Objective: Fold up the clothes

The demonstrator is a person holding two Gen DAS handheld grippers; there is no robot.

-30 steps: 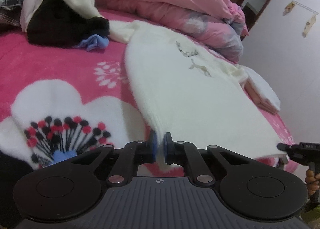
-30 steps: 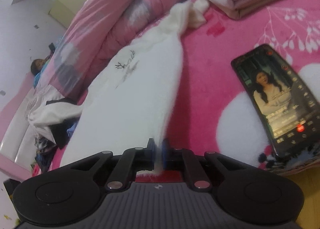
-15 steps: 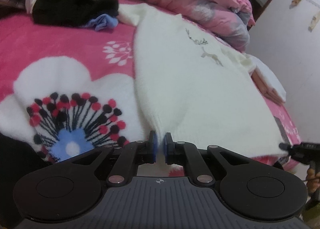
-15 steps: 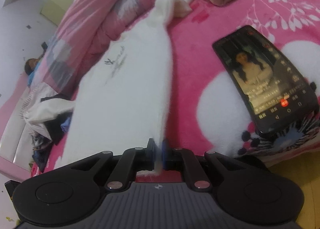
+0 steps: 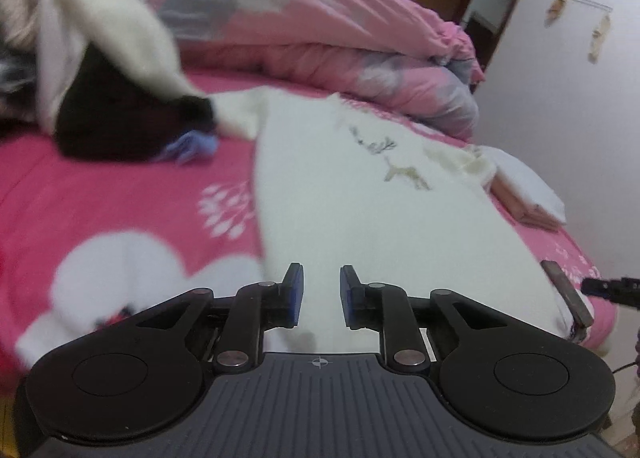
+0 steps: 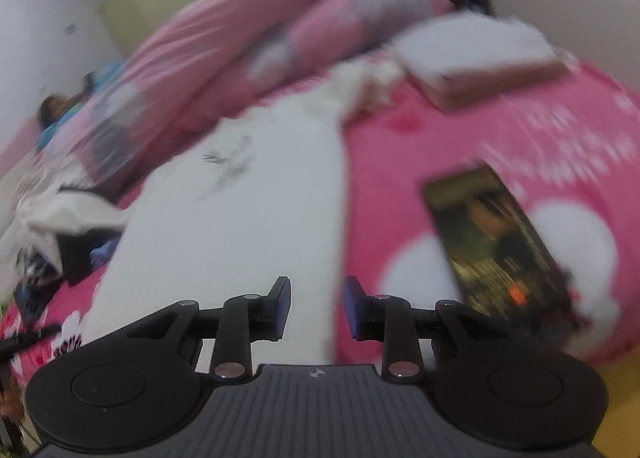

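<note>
Your left gripper (image 5: pixel 320 296) is opening over the near hem of the white sweater (image 5: pixel 360 210), its blue pads apart and pressing on nothing. Your right gripper (image 6: pixel 316 308) is opening too, above the sweater's right edge, holding nothing. The sweater lies flat on the pink blanket (image 5: pixel 100 186), with the phone (image 6: pixel 496 242) just beside it.

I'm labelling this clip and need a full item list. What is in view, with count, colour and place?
sweater: one, cream, deer motif, spread flat on bed
blanket: one, pink, floral, covers bed
duvet: one, pink and grey, heaped behind sweater
clothes pile: one, black, cream, blue, far left
folded stack: one, white and tan, far right
phone: one, black, screen lit, right of sweater
left gripper: black, jaws opening over hem
right gripper: black, jaws opening over hem
</note>
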